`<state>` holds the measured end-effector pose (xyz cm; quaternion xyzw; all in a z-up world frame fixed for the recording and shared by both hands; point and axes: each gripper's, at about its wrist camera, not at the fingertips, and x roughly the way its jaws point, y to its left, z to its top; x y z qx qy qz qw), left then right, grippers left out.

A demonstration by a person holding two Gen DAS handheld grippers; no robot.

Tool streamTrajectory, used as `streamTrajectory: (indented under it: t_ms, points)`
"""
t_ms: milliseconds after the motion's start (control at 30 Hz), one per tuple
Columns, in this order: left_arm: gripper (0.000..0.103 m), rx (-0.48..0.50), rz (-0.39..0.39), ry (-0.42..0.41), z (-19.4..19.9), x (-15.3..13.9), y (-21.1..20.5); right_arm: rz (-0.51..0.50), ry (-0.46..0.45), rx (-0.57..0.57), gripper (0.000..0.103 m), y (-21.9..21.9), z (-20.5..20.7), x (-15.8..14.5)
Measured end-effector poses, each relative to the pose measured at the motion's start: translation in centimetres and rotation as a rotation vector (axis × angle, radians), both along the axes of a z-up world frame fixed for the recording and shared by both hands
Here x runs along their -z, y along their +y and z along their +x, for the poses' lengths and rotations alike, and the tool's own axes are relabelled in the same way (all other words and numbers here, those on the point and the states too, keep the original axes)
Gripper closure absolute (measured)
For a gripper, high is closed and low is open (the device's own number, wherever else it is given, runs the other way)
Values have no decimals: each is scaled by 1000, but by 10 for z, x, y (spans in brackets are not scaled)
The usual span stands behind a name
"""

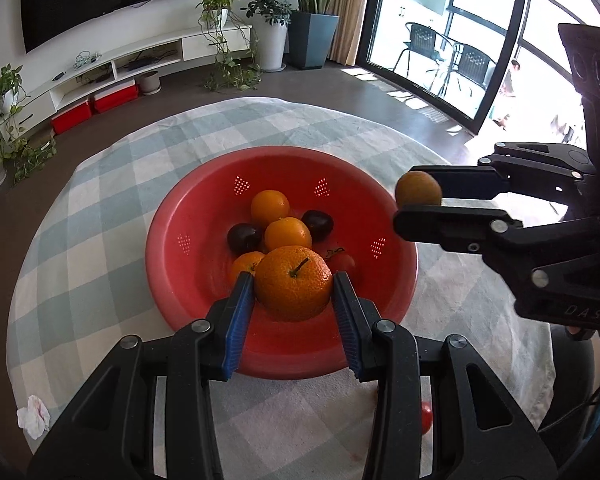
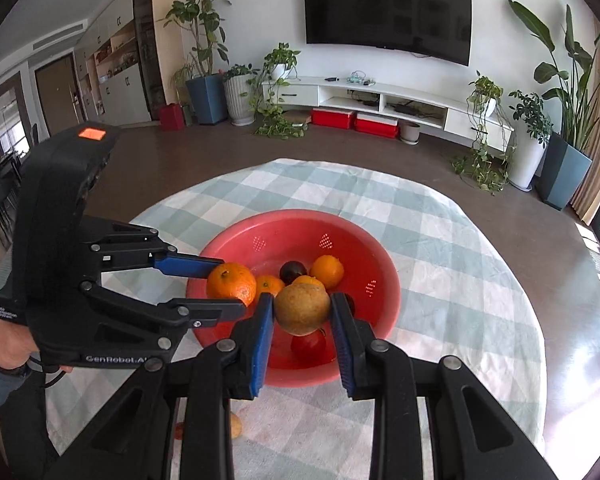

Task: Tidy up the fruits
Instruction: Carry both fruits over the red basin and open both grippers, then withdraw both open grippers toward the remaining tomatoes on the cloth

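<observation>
Your left gripper (image 1: 293,280) is clamped on a stemmed orange (image 1: 293,282), held above the near side of the red bowl (image 1: 204,208). Your right gripper (image 2: 302,308) pinches a brownish-yellow fruit (image 2: 302,308) over the bowl's near rim. In the bowl lie three oranges (image 1: 270,206), two dark plums (image 1: 244,237) and a tomato (image 1: 342,261). The bowl sits on a checked tablecloth (image 1: 120,184), with another tomato (image 1: 426,416) and a crumpled tissue (image 1: 33,416) near you.

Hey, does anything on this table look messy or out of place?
Yes. A crumpled white tissue with reddish stains lies on the checked tablecloth near its edge, and a small red tomato sits loose on the cloth outside the red plastic colander bowl.
</observation>
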<state>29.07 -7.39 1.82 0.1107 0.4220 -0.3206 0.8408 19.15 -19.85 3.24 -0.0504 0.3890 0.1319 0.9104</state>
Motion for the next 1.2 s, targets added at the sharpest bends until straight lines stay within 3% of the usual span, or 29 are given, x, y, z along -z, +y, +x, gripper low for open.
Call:
streamTrajectory:
  t_ms: [233, 500, 900, 967, 1200]
  points:
    - [66, 28, 54, 9, 7, 25, -14, -65, 88, 15, 72, 2, 28, 39]
    - [65, 40, 72, 11, 15, 39, -21, -123, 122, 7, 72, 7, 36, 59]
    - [64, 35, 60, 14, 15, 39, -18, -123, 129, 25, 72, 4, 38, 65]
    - [49, 30, 64, 6, 14, 38, -18, -120, 128, 28, 72, 3, 38, 65]
    - [48, 26, 48, 4, 11, 36, -14, -127, 120, 31, 67, 4, 36, 63]
